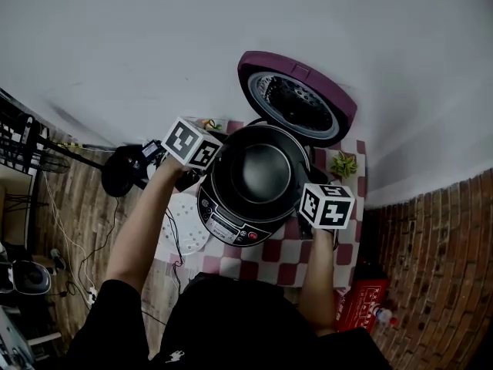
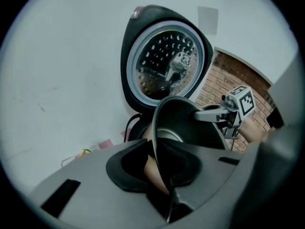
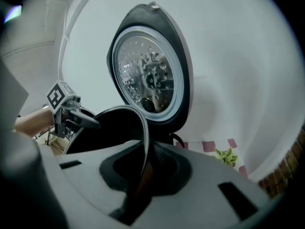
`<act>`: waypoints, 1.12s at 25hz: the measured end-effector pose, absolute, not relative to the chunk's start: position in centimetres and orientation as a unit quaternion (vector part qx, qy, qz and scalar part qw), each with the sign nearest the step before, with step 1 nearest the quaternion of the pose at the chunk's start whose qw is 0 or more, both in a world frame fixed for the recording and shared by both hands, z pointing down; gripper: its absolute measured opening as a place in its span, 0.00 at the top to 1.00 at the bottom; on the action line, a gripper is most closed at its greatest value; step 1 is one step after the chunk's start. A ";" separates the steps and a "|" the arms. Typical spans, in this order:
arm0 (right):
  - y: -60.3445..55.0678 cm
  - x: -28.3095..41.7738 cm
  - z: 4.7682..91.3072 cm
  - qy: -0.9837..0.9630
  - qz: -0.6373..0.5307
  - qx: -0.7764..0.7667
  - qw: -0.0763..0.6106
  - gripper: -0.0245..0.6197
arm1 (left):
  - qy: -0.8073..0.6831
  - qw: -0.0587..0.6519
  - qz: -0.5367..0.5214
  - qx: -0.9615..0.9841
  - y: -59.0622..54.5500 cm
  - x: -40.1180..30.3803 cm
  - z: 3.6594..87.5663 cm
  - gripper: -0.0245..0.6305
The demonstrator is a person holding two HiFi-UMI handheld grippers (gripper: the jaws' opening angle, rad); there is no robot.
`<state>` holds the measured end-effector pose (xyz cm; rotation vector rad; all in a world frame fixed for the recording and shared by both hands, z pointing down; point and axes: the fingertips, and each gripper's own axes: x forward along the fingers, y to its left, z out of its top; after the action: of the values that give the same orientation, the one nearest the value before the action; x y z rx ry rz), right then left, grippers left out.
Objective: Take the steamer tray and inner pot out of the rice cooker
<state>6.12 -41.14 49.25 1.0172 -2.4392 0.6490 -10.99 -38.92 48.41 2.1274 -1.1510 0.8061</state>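
My left claw (image 2: 161,171) is pinching one side of the inner pot (image 2: 190,128) by its rim, and my right claw (image 3: 142,175) pinches the opposite rim. The pot is over the open rice cooker (image 1: 231,223), with the lid (image 1: 296,102) tipped back; I can't tell if it's clear of the body. The white steamer tray (image 1: 187,222) lies on the checked cloth (image 1: 289,257) just left of the cooker

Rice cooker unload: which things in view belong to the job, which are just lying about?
Job: dark round metal inner pot, rim gripped by left gripper and right gripper; purple rice cooker, lid open; white perforated round steamer tray, lying beside the cooker.

Lying about: small green potted plant; red-and-white checked tablecloth; red box on the floor.
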 end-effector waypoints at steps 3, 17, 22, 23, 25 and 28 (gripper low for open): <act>-40.9 6.1 47.6 -0.882 0.204 0.376 0.198 0.91 | -0.448 0.276 0.275 0.805 -38.6 -11.1 46.8 0.87; -36.6 5.1 37.2 -0.897 0.079 0.413 0.134 0.92 | -0.470 0.183 0.176 0.845 -34.6 -12.4 36.7 0.87; -33.7 5.1 35.2 -0.895 0.059 0.426 0.121 0.92 | -0.466 0.157 0.166 0.855 -32.0 -12.5 34.6 0.87; -33.1 5.1 34.9 -0.894 0.055 0.428 0.120 0.92 | -0.465 0.155 0.163 0.856 -31.5 -12.5 34.3 0.87; -31.8 5.0 34.3 -0.893 0.046 0.432 0.118 0.92 | -0.465 0.148 0.155 0.859 -30.2 -12.6 33.8 0.87; -29.8 5.2 33.1 -0.890 0.033 0.440 0.113 0.92 | -0.463 0.134 0.146 0.864 -28.4 -12.4 32.7 0.87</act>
<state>5.17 -29.81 33.11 1.2895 -2.6121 0.0954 -12.42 -28.39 32.73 2.5055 -1.3414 0.4221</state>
